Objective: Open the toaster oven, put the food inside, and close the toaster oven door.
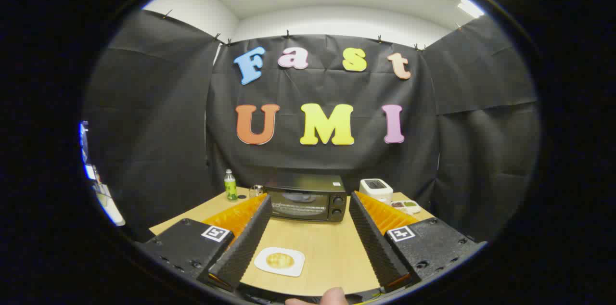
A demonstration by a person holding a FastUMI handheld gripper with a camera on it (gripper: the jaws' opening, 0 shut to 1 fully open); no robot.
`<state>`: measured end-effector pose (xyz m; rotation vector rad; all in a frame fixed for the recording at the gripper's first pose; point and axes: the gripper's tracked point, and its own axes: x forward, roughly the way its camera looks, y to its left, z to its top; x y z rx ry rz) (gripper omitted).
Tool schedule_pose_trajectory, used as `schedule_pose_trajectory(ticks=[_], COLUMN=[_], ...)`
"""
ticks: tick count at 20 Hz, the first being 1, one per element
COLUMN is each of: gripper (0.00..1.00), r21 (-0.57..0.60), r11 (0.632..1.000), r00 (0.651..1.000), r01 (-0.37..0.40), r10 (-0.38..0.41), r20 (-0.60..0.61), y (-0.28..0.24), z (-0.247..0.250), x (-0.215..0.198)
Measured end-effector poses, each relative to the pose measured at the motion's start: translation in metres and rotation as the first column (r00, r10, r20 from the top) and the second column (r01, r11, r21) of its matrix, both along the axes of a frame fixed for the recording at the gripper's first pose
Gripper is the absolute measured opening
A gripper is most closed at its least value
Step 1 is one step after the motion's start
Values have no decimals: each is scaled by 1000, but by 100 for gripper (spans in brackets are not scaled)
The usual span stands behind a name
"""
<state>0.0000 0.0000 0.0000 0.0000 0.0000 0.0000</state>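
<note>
Jaws (310, 242) stand wide apart, holding nothing, above the bench (332, 247). Food (279, 260) on a white plate (262, 260) lies between them, nearer the left one, at 11 o'clock of a fingertip (333, 296). Beyond, at 12 o'clock, the oven (308, 197) sits door shut, bottle (230, 185) at its 9, toaster (376, 189) at its 3.

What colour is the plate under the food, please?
White, in the gripper view: plate between the open fingers.

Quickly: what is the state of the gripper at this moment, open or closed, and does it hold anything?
Gripper: open, holding nothing; the plate of food lies on the table between its fingers.
</note>
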Motion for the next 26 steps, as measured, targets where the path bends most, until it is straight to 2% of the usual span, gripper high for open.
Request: schedule_pose_trajectory(ticks=[10, 26], gripper=[100, 100], r21=[18, 32], r11=[999, 999], r00=[999, 1000], r01=[-30, 16], r10=[30, -16], r20=[-16, -12], y=[17, -4], z=[-2, -7], x=[-1, -7])
